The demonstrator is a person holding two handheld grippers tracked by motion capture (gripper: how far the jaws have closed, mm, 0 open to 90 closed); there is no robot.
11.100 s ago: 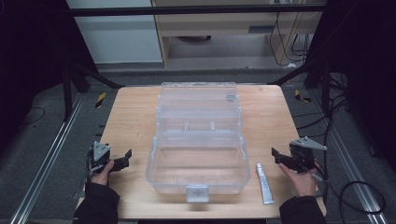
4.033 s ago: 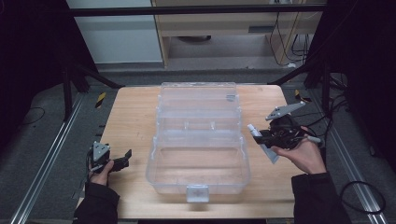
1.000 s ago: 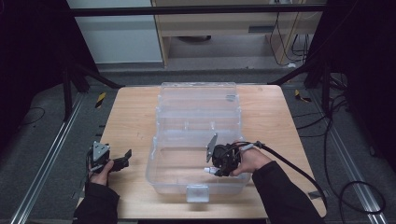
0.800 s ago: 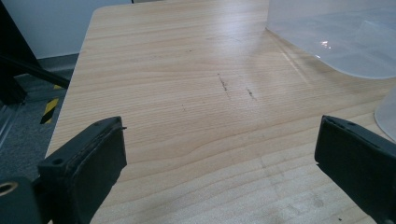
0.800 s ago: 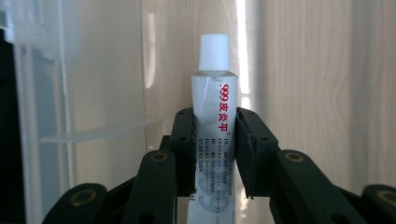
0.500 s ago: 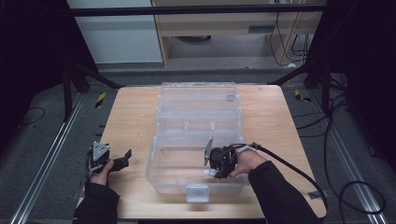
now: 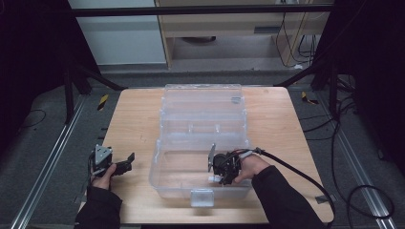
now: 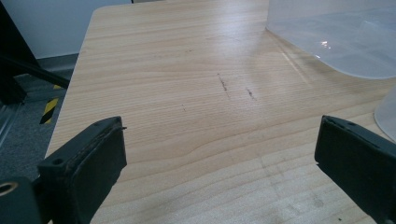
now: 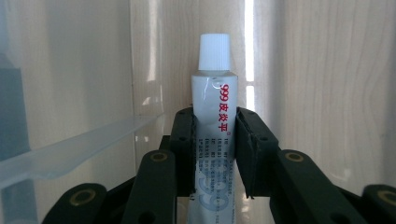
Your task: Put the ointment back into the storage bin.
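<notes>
Placing the tube in the box. The table (image 7: 133,119) carries a clear plastic box (image 7: 200,143) with its lid folded open at the far side. The right gripper (image 7: 220,168) is inside the near compartment of the box, low over its floor. Its jaws are closed on a white tube (image 9: 214,121), clamping the printed body from both sides with the white cap pointing away from the gripper.

Recommended procedure: lower the tube until its length lies close to the box floor, clear of the inner divider seen at the left of the right gripper view. Open the jaws only when the tube is supported, so it does not drop or roll. Withdraw upward without catching the box wall or the trailing cable.

Hand pose: the right forearm reaches in over the near right wall, wrist turned so the jaws point leftward. The left gripper (image 7: 114,164) rests on the table left of the box, jaws wide open and empty.
</notes>
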